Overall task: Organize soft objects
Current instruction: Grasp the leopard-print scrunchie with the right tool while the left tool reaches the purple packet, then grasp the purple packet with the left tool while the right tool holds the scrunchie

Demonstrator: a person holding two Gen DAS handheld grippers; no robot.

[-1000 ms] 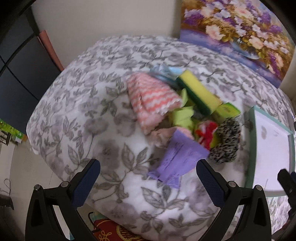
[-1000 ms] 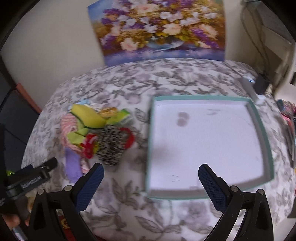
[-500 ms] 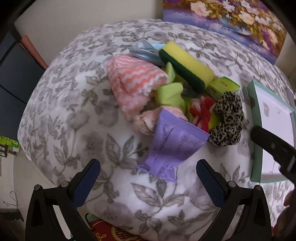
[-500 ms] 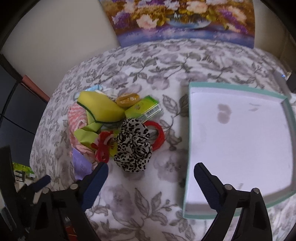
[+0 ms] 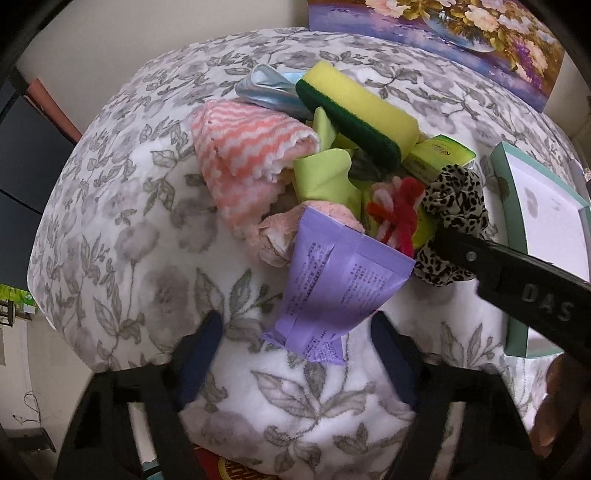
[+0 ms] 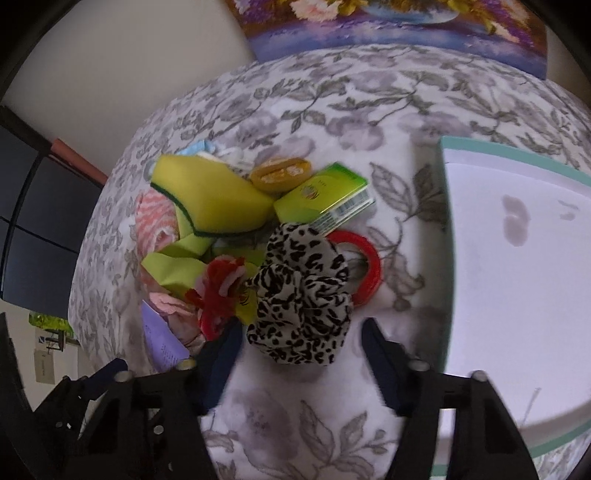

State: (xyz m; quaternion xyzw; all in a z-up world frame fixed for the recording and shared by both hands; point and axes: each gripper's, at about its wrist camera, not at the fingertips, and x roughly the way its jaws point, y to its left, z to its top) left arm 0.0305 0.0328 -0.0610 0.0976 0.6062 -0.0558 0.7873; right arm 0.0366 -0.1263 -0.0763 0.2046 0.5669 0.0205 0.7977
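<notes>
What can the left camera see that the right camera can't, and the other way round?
Only the left view shows the left gripper lined up on the purple packet and the right gripper's arm reaching in. Only the right view shows the red ring, the orange clip and the right gripper open around the leopard scrunchie. Both show the sponge, the purple packet, the scrunchie and the tray.

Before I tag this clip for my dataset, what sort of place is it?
Probably a room in a home: a floral fleece blanket covers the surface, a flower painting leans against the wall, and a pile of household soft items includes a sponge.
</notes>
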